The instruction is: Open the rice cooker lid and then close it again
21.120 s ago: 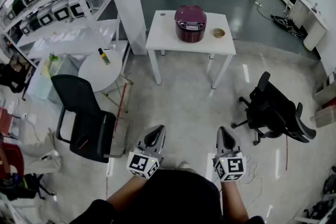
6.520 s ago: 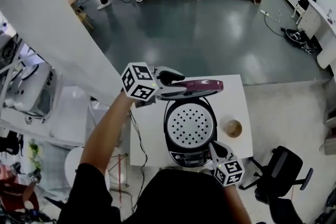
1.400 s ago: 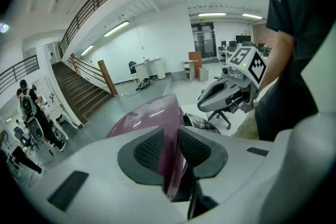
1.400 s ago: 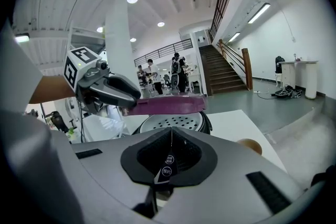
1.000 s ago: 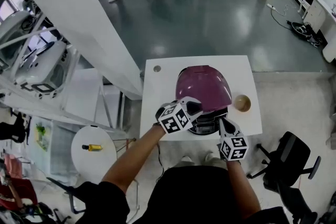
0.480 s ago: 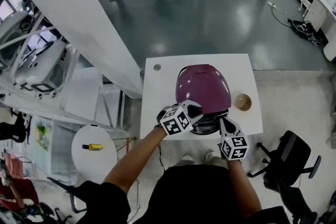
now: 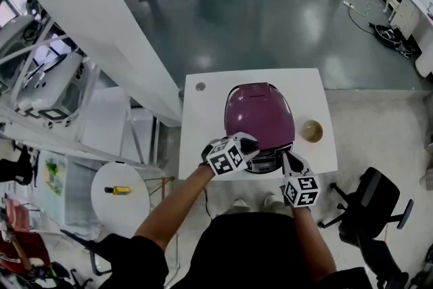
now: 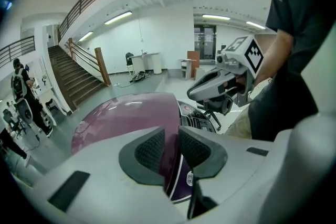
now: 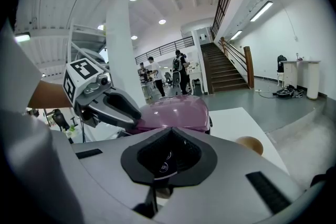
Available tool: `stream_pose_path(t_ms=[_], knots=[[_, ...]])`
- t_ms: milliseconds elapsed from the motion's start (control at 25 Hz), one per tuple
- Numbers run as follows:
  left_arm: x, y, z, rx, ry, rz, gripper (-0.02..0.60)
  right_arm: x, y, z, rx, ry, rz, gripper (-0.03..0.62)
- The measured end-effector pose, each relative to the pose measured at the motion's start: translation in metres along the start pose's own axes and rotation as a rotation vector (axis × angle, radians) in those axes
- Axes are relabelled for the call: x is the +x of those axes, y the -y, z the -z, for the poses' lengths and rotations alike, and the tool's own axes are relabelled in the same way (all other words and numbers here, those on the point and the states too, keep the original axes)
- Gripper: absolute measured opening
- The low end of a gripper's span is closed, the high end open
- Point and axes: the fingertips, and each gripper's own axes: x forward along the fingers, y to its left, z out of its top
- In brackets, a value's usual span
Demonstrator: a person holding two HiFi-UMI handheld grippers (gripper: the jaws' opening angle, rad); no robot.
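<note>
The purple rice cooker (image 7: 259, 115) stands on the white table (image 7: 203, 118), and its lid (image 8: 126, 115) is lowered almost flat onto the body. My left gripper (image 7: 249, 143) reaches in from the front left. In the left gripper view its pads (image 8: 152, 150) pinch the lid's front edge, so the left gripper (image 8: 170, 147) is shut on it. My right gripper (image 7: 285, 159) is shut and empty at the cooker's front right, next to the control panel (image 7: 267, 160). It also shows in the left gripper view (image 8: 190, 95). In the right gripper view, the right gripper (image 9: 168, 157) points at the lid (image 9: 176, 110).
A small wooden bowl (image 7: 312, 130) sits on the table right of the cooker. A white pillar (image 7: 95, 30) and shelving stand to the left. A round side table with a yellow bottle (image 7: 116, 190) is at lower left, and a black office chair (image 7: 365, 203) at lower right.
The left gripper has come down with the lid's front edge, and the lid has dropped closer to the cooker body. The right gripper has stayed in place.
</note>
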Motion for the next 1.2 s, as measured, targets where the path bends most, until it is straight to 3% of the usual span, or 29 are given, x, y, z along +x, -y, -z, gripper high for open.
stream_pose_path(t_ms=[1000, 1200], knots=[[0.014, -0.005, 0.014, -0.057, -0.054, 0.009, 0.008, 0.011, 0.007, -0.001, 0.011, -0.001, 0.022, 0.0], [0.016, -0.002, 0.013, -0.011, -0.041, 0.003, 0.005, 0.014, 0.005, -0.004, 0.005, 0.005, 0.015, 0.0]])
